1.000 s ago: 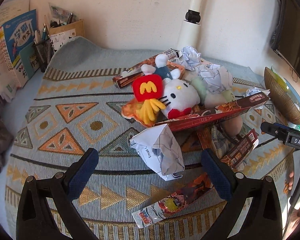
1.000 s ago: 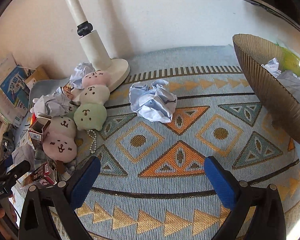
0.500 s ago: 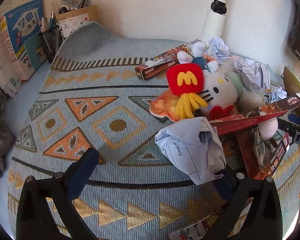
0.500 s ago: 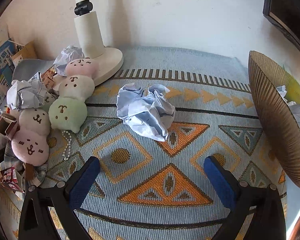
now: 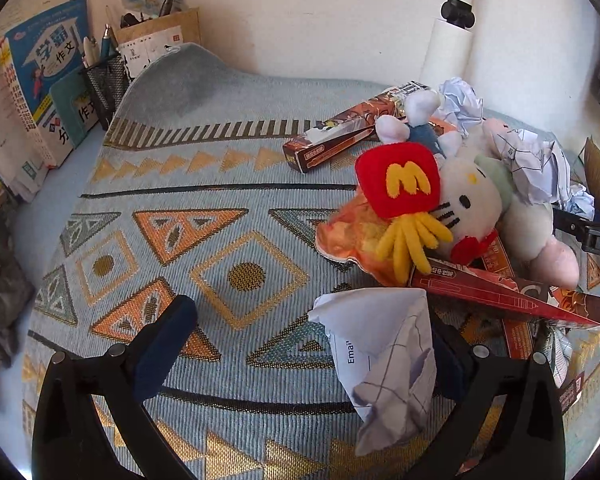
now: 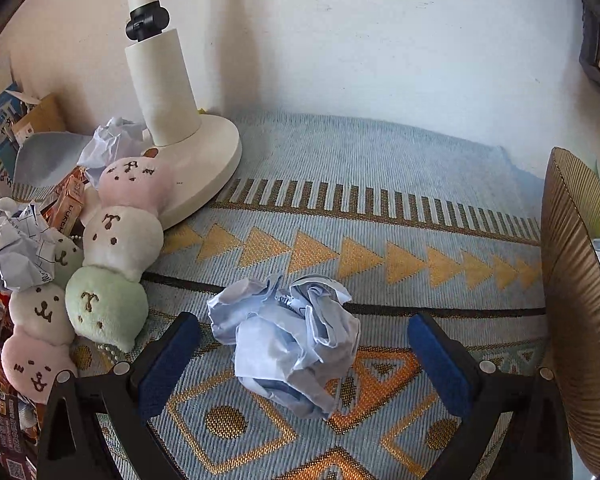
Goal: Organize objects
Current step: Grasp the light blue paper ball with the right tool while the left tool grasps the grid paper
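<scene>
L gripper (image 5: 300, 344): fingers spread wide; crumpled printed sheet (image 5: 384, 360) lies against R finger pad, L pad (image 5: 164, 344) clear of it. Cannot tell if sheet rests on patterned mat (image 5: 204, 208) or hangs. Just beyond sheet: red pen box (image 5: 496, 294), white cat plush w/ red fries toy (image 5: 432, 196).

R gripper (image 6: 304, 360): fingers spread, nothing pinched. Crumpled pale-blue paper ball (image 6: 288, 340) on mat btwn pads, touching neither. Dango plush string (image 6: 112, 252) to L by lamp base (image 6: 204, 160); ribbed gold bowl (image 6: 576, 312) at R edge.
</scene>
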`<state>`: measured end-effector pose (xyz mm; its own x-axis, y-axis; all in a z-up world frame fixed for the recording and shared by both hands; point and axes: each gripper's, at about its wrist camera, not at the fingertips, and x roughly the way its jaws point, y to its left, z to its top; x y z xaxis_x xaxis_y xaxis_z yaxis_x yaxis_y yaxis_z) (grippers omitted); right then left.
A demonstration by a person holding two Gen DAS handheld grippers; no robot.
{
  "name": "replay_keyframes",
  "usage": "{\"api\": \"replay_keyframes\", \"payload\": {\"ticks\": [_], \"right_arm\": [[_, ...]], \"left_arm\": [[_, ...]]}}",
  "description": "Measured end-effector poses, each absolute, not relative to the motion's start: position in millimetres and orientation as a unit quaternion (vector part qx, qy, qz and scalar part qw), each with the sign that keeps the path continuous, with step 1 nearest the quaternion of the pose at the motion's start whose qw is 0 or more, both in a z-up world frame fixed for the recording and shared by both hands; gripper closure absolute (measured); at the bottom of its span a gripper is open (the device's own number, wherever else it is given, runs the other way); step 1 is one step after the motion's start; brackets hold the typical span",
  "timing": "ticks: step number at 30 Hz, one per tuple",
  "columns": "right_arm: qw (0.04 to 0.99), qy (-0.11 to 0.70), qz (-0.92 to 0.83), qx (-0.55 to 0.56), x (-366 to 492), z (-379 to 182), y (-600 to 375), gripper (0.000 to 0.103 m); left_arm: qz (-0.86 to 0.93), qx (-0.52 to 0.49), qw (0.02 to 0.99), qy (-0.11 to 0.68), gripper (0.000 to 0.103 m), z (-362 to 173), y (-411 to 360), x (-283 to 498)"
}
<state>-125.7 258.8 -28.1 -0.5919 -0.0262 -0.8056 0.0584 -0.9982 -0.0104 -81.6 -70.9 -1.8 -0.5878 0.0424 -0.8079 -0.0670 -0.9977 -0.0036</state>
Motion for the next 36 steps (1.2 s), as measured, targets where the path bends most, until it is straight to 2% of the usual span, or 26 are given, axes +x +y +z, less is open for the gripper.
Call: {"api": "replay_keyframes", "payload": {"ticks": [34,35,36], "right_arm": [[0.022,0.018,-0.892,0.451,-129.0,-27.5,254.4,0.0],[0.027,0.017,-0.893,0.449,-129.0,-26.6,252.4,0.002],[0.029,0.018,-0.895,0.445,-127.1,-24.8,250.5,0.013]], "left_arm": [[0.891,-0.453,0.03,0.013,0.0,-1.5,-69.7,-81.7],[0.891,-0.452,0.03,0.015,0.0,-1.0,-68.3,-80.4],[0.893,-0.447,0.035,0.016,0.007,0.6,-66.9,-78.4]]}}
